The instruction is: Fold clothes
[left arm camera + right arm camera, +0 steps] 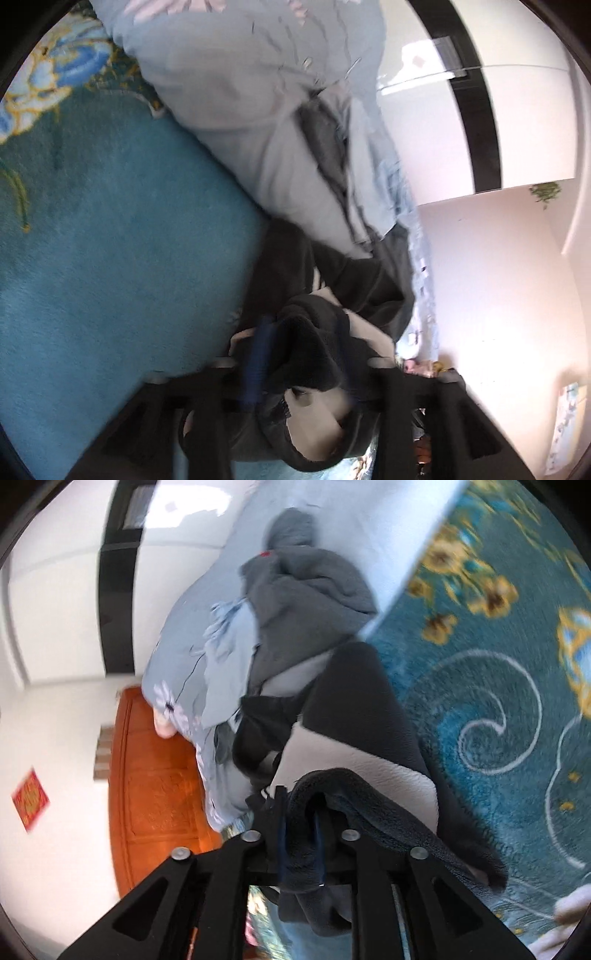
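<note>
A black fleece garment with white panels (pixel 317 347) hangs between both grippers, lifted above the teal carpet. My left gripper (pixel 299 365) is shut on one bunched edge of it; the cloth covers the fingertips. My right gripper (pixel 301 834) is shut on another edge of the same garment (pixel 369 716), which drapes over its fingers. Behind the garment, a grey hooded garment (pixel 310 602) and a light blue one (pixel 229 657) lie on the bed. The grey garment also shows in the left wrist view (pixel 325 140).
A bed with a pale blue floral cover (pixel 236 92) stands close by, also seen in the right wrist view (pixel 369 524). A teal patterned carpet (pixel 110 240) (pixel 498 664) covers the floor. An orange wooden door (pixel 155 775) and white walls lie beyond the bed.
</note>
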Demonstrator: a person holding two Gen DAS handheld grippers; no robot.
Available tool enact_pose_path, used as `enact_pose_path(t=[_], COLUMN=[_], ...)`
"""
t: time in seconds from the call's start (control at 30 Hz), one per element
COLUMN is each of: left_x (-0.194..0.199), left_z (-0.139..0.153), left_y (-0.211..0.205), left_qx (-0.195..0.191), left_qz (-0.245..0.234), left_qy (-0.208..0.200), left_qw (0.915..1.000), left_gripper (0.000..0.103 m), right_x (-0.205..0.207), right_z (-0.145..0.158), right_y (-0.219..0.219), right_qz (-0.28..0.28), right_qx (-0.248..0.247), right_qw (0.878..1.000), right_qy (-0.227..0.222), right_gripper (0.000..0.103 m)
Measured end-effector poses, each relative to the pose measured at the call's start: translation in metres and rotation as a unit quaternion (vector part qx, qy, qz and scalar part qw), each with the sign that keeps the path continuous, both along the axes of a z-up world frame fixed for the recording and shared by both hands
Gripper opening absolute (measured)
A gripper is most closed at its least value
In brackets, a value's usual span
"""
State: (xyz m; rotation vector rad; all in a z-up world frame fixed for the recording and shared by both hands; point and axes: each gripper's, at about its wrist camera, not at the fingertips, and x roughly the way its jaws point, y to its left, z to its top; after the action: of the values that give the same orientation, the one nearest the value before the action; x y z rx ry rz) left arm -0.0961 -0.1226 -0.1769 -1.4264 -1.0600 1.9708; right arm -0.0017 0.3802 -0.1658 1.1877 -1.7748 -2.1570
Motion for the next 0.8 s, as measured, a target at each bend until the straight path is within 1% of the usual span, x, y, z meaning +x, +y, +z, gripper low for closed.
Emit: enact_pose_path(t=[0.03, 0.07, 0.1, 0.13, 0.17, 0.23, 0.3, 0.37, 0.4, 0.5, 0.53, 0.63, 0.73, 0.77, 0.8], left_x=[0.006, 0.011, 0.019, 0.028, 0.036, 0.052, 0.064, 0.074, 0.076, 0.076, 0.075, 0.068, 0.064, 0.063, 0.063], left_z=[0.005, 0.010, 0.012, 0.011, 0.008, -0.008, -0.027, -0.044, -0.050, -0.063, -0.066, -0.069, -0.071, -0.072, -0.073], left_y=[-0.006, -0.012, -0.017, -0.021, -0.024, -0.026, -0.024, -0.019, -0.015, -0.004, 0.000, 0.009, 0.015, 0.016, 0.015], left_qx=[0.004, 0.003, -0.012, -0.034, -0.049, -0.068, -0.073, -0.071, -0.066, -0.052, -0.049, -0.037, -0.036, -0.035, -0.033], left_qz=[0.000, -0.001, -0.004, -0.007, -0.013, -0.028, -0.038, -0.046, -0.047, -0.044, -0.042, -0.031, -0.017, -0.012, -0.006], left_qy=[0.016, 0.030, 0.041, 0.048, 0.049, 0.028, 0.002, -0.022, -0.030, -0.047, -0.051, -0.058, -0.063, -0.065, -0.069], left_qw=[0.9999, 0.9996, 0.9991, 0.9982, 0.9975, 0.9969, 0.9966, 0.9962, 0.9963, 0.9965, 0.9966, 0.9972, 0.9972, 0.9972, 0.9971], left_gripper=[0.062, 0.063, 0.064, 0.065, 0.065, 0.065, 0.065, 0.065, 0.065, 0.065, 0.065, 0.065, 0.064, 0.063, 0.063], right_x=[0.004, 0.008, 0.017, 0.026, 0.035, 0.053, 0.075, 0.093, 0.099, 0.108, 0.109, 0.103, 0.096, 0.095, 0.097], right_z=[0.008, 0.016, 0.026, 0.030, 0.035, 0.030, 0.008, -0.020, -0.030, -0.052, -0.057, -0.062, -0.068, -0.068, -0.067], right_y=[0.001, 0.002, 0.006, 0.011, 0.015, 0.022, 0.026, 0.021, 0.018, 0.004, -0.001, -0.006, -0.007, -0.009, -0.011], right_qz=[0.003, 0.007, 0.004, 0.002, -0.001, -0.006, 0.000, 0.003, 0.001, 0.001, 0.002, -0.017, -0.047, -0.047, -0.044], right_qx=[0.009, 0.017, 0.024, 0.033, 0.042, 0.076, 0.091, 0.086, 0.078, 0.056, 0.052, 0.061, 0.039, 0.031, 0.037], right_qw=[1.000, 1.000, 0.999, 0.998, 0.998, 0.997, 0.996, 0.994, 0.995, 0.995, 0.995, 0.995, 0.995, 0.996, 0.995], right_qy=[0.012, 0.024, 0.044, 0.051, 0.056, 0.032, -0.014, -0.061, -0.068, -0.081, -0.086, -0.080, -0.078, -0.076, -0.079], right_gripper=[0.033, 0.046, 0.050, 0.054, 0.054, 0.054, 0.054, 0.054, 0.054, 0.056, 0.059, 0.070, 0.070, 0.070, 0.070])
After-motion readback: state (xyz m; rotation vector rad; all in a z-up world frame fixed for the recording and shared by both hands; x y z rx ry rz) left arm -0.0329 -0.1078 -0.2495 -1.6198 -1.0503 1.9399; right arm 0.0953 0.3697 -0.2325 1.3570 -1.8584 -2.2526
